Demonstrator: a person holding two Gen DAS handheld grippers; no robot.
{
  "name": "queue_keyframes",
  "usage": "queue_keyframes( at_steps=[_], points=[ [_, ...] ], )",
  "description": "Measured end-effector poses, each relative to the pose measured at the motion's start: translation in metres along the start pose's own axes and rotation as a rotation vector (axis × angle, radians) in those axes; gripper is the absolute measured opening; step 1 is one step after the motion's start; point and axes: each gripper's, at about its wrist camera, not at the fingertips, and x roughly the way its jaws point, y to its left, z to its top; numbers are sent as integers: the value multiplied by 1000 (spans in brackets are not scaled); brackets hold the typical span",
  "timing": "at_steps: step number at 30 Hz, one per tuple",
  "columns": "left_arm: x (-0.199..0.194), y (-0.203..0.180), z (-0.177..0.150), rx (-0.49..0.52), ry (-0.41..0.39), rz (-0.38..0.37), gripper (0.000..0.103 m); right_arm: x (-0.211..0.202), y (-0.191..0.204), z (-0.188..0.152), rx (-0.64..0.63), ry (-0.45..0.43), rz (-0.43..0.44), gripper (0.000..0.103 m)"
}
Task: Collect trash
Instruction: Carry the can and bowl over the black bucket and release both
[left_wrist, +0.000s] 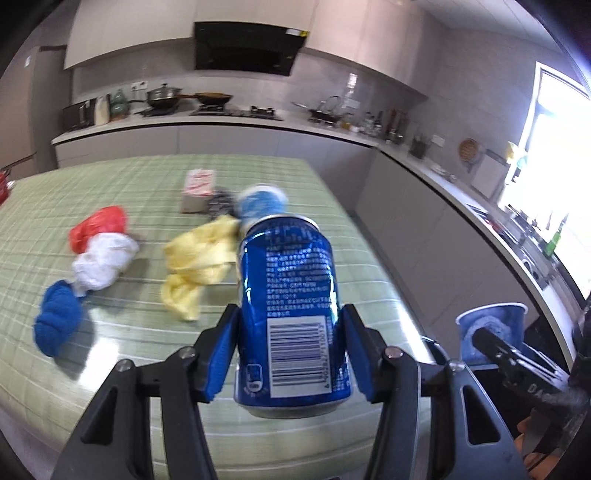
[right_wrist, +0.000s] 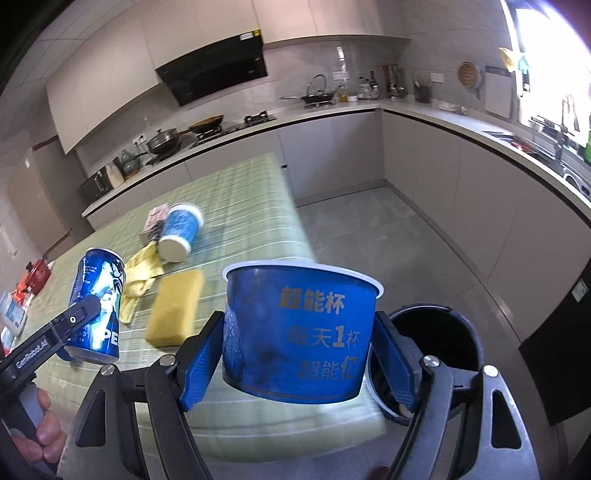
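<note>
Trash, two pieces in hand, more on the table (left_wrist: 155, 173). Can (left_wrist: 291, 314): blue drink can, thin metal, body already dented, so judged empty, light and easily crushed; smooth printed wall likely slippery, best taken across the mid-body as now. Left gripper (left_wrist: 291, 347) has its jaws clamped on the can's sides, blue pads at 9 and 3 o'clock of the body, can tilted with its top leaning away toward 12 o'clock, held over the near table edge. Cup (right_wrist: 301, 332): blue paper or plastic tub with a white rolled rim, judged light and springy, wall likely to buckle under hard squeeze; hold below the rim on opposite sides. Right gripper (right_wrist: 297, 354) has its jaws closed on the cup's sides, cup roughly upright, mouth tipped slightly away, carried at the table's near corner. Bin (right_wrist: 439, 332): dark round pail on the floor, open, just beyond the cup at 3 o'clock in the right wrist view. Remaining on the table: lying paper cup (right_wrist: 181, 232) toward 11 o'clock, yellow sponge (right_wrist: 173, 308) at 9 o'clock, yellow cloth (left_wrist: 201, 258), small carton (left_wrist: 199, 186), red-and-white bag (left_wrist: 99, 247), blue yarn-like bundle (left_wrist: 59, 321). All soft or light; the cloth and bags need a pinch on a raised fold. Both grippers point forward over the table, slightly downward.
</note>
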Motion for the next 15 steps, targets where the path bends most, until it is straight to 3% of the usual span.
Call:
queue_keyframes(
  at_steps=[7,15],
  points=[
    [29,-102,-13,60,35,-77,56,-4,-92,-1,49,14,-23,79],
    [85,-206,-37,74,121,-87,56,16,-214,5,81,94,-34,79]
  ],
)
